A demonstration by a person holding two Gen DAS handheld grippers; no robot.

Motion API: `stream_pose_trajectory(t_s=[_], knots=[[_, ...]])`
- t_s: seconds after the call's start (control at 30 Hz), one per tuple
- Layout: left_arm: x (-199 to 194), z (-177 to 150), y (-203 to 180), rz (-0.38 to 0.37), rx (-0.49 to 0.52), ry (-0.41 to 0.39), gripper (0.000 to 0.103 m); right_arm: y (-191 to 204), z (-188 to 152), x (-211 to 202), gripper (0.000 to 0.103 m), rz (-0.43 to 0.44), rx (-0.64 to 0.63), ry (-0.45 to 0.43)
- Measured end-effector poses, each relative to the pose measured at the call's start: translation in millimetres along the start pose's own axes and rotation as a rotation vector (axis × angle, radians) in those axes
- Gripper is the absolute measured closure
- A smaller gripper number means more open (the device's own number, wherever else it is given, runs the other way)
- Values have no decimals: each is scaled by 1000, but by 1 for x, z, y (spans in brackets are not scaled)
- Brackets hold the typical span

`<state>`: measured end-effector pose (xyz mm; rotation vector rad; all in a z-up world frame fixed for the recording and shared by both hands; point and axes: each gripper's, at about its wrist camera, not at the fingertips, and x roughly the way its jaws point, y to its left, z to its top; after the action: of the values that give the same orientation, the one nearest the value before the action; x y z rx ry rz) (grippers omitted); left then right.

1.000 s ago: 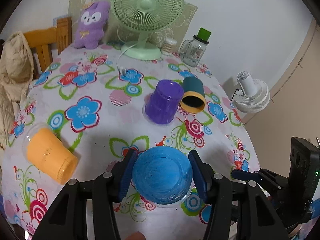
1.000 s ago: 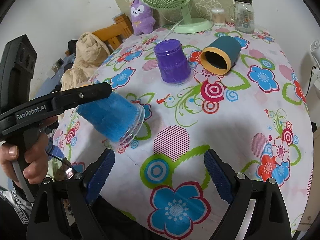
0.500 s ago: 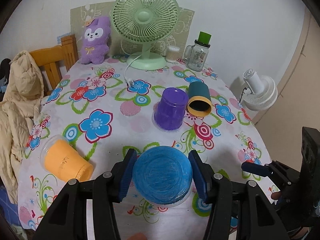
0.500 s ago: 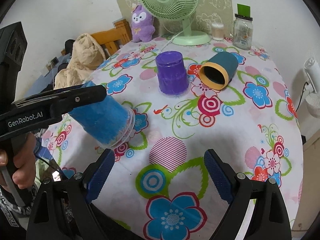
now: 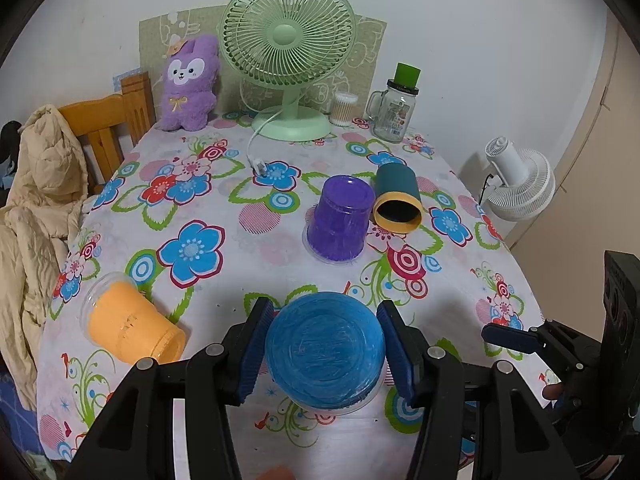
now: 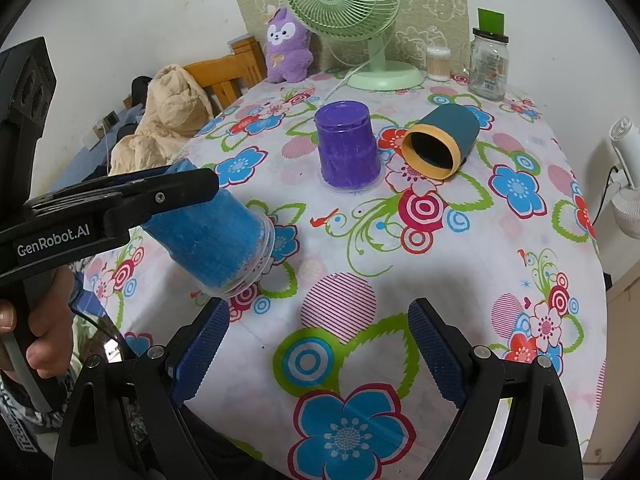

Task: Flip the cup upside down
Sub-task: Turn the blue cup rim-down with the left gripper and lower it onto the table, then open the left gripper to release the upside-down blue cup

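My left gripper [image 5: 324, 350] is shut on a blue plastic cup [image 5: 325, 346] and holds it above the table's near edge, base toward the camera. In the right wrist view the blue cup [image 6: 216, 236] is tilted, its clear rim pointing down and right, off the cloth. My right gripper [image 6: 318, 354] is open and empty over the tablecloth, to the right of the cup. A purple cup [image 5: 340, 220] stands upside down mid-table. A teal cup with a yellow rim [image 5: 396, 202] lies on its side beside it. An orange cup [image 5: 128, 322] lies on its side at the left.
A floral tablecloth [image 5: 208, 216] covers the table. At the back stand a green fan [image 5: 288, 52], a purple plush toy [image 5: 190, 82], a glass jar [image 5: 394, 108] and a small swab container [image 5: 344, 108]. A wooden chair with a beige jacket [image 5: 40, 192] is left; a white fan [image 5: 520, 184] is right.
The left gripper has lifted the blue cup higher and pulled back a little from the table. The right gripper has also risen slightly and stays open.
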<state>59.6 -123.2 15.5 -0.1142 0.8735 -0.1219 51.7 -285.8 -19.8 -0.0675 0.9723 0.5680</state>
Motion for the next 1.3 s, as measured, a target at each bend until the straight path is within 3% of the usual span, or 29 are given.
stream_pose_trajectory(t_s=[0.53,0.77,1.3], knots=[[-10,0,9,-52,-32,-49,24,3,1,4,10,5,3,12],[-18,-7,13,-8,-28,-120,12,2,3,5,10,1,35,-4],[-32,-12,38,30,-70,-174,8,24,25,-14,10,-82,16,-106]])
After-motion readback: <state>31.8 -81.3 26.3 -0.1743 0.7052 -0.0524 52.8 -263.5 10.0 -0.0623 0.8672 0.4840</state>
